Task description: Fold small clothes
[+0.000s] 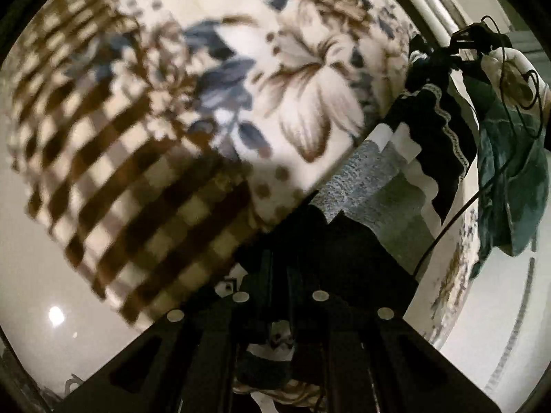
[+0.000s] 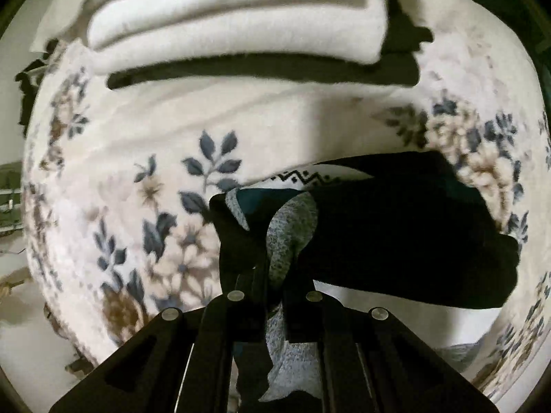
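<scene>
A small garment of black, speckled grey and white patterned fabric [image 2: 396, 227] is held up between both grippers over a floral blanket [image 2: 137, 172]. My right gripper [image 2: 275, 268] is shut on its grey and black edge. In the left wrist view my left gripper [image 1: 279, 268] is shut on the garment's dark edge, and the garment [image 1: 358, 172] stretches away to the upper right, towards the other gripper [image 1: 461, 44]. A teal cloth [image 1: 513, 179] hangs beside that far end.
A stack of folded white and dark clothes [image 2: 241, 24] lies on the blanket at the far side. A brown checked part of the blanket [image 1: 120, 179] lies left of my left gripper. A pale floor [image 1: 44, 296] shows beyond the blanket's edge.
</scene>
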Available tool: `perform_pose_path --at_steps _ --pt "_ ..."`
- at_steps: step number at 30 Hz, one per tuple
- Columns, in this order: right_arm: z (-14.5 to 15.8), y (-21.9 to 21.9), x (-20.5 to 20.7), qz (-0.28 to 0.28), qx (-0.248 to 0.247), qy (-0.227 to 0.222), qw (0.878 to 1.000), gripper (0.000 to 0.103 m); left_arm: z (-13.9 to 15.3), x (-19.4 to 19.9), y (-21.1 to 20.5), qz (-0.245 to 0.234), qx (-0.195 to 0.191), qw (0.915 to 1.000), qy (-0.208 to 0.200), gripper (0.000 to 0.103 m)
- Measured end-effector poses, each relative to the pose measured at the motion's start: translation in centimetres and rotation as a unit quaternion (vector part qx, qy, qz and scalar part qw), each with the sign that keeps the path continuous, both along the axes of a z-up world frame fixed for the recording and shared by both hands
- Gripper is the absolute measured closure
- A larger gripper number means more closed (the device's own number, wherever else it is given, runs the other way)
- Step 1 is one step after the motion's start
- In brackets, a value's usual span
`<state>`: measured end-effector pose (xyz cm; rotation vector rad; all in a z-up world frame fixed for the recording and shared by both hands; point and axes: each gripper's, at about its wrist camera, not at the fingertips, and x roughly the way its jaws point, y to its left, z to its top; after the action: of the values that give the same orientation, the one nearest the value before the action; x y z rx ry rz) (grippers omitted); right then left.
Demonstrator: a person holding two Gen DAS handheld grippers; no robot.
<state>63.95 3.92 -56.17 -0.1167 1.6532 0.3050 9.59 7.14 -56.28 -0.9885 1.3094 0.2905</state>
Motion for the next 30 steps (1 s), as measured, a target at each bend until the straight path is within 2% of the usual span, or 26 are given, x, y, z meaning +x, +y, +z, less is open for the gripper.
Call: perform_pose_path --at_steps 1,2,3,4,5,6,7,10,13,17,19,20,21,22,23,24,25,26,30 --pt "-0.3 -0.1 -0.1 -0.005 0.003 0.009 1.000 0.094 -0.5 -0.1 0.6 0.001 -0.015 0.9999 0.003 0.094" --pt "-0.2 -0.3 -0.3 -0.007 0.007 0.016 1.000 0.087 -0.7 -0.3 1.2 0.007 -0.031 0.9995 0.003 0.094" --pt "0.2 -0.6 -0.9 -0.003 0.013 0.026 1.000 0.071 -0.5 -0.4 1.6 0.009 -0.037 0.9992 0.007 0.090" --pt "0.8 -1.1 -1.5 0.000 0.031 0.030 0.999 0.064 -0.2 -0.6 2.0 0.006 -0.037 0.9991 0.018 0.074" --pt "2.0 -1.9 -2.6 0.007 0.055 0.029 0.998 0.051 0.2 -0.7 2.4 0.000 -0.039 0.9990 0.023 0.065" --pt "3.2 -2.8 -4.0 0.016 0.066 0.026 0.997 0.044 0.6 -1.0 2.7 -0.002 -0.041 0.9990 0.020 0.050" --pt "4.6 -4.0 -5.9 0.027 0.078 0.023 0.996 0.044 1.2 -1.3 3.1 -0.003 -0.043 0.9990 0.009 0.046" --pt "7.2 -8.9 -13.3 0.055 0.091 0.021 0.994 0.044 2.1 -1.7 3.4 -0.018 -0.056 0.9982 -0.011 0.045" --pt "6.3 -14.6 -22.0 0.047 0.080 0.063 0.994 0.044 1.8 -1.2 2.6 -0.050 -0.052 0.9974 -0.002 0.046" --pt "0.5 -22.7 -34.1 -0.027 0.086 0.172 0.981 0.044 1.4 0.1 0.6 -0.075 -0.041 0.9963 0.009 0.046" --pt "-3.1 -26.0 -39.3 -0.092 0.106 0.224 0.964 0.044 0.8 0.5 -0.4 -0.094 -0.024 0.9951 0.020 0.048" --pt "-4.3 -26.7 -41.0 -0.107 0.112 0.236 0.959 0.044 0.5 0.7 -0.9 -0.102 -0.014 0.9943 0.026 0.048" --pt "-5.4 -27.3 -42.6 -0.122 0.124 0.246 0.953 0.044 0.5 0.8 -1.4 -0.109 -0.004 0.9936 0.028 0.053" --pt "-6.5 -27.8 -44.2 -0.140 0.137 0.255 0.947 0.044 0.5 0.9 -1.9 -0.119 0.014 0.9924 0.028 0.087" --pt "-7.3 -28.1 -45.5 -0.162 0.154 0.260 0.939 0.045 0.6 0.9 -2.2 -0.126 0.027 0.9912 0.031 0.100" --pt "-7.8 -28.4 -46.7 -0.183 0.177 0.254 0.933 0.063 0.9 0.9 -2.4 -0.128 0.036 0.9907 0.029 0.099" --pt "-7.8 -28.7 -47.5 -0.193 0.176 0.235 0.936 0.083 1.4 0.8 -2.4 -0.126 0.047 0.9906 0.024 0.099" --pt "-7.6 -28.8 -48.1 -0.196 0.175 0.216 0.940 0.096 1.8 0.8 -2.6 -0.127 0.054 0.9902 0.022 0.099" --pt "-4.5 -28.8 -50.6 -0.189 0.163 0.149 0.957 0.097 3.8 0.8 -3.4 -0.138 0.078 0.9872 0.012 0.099"
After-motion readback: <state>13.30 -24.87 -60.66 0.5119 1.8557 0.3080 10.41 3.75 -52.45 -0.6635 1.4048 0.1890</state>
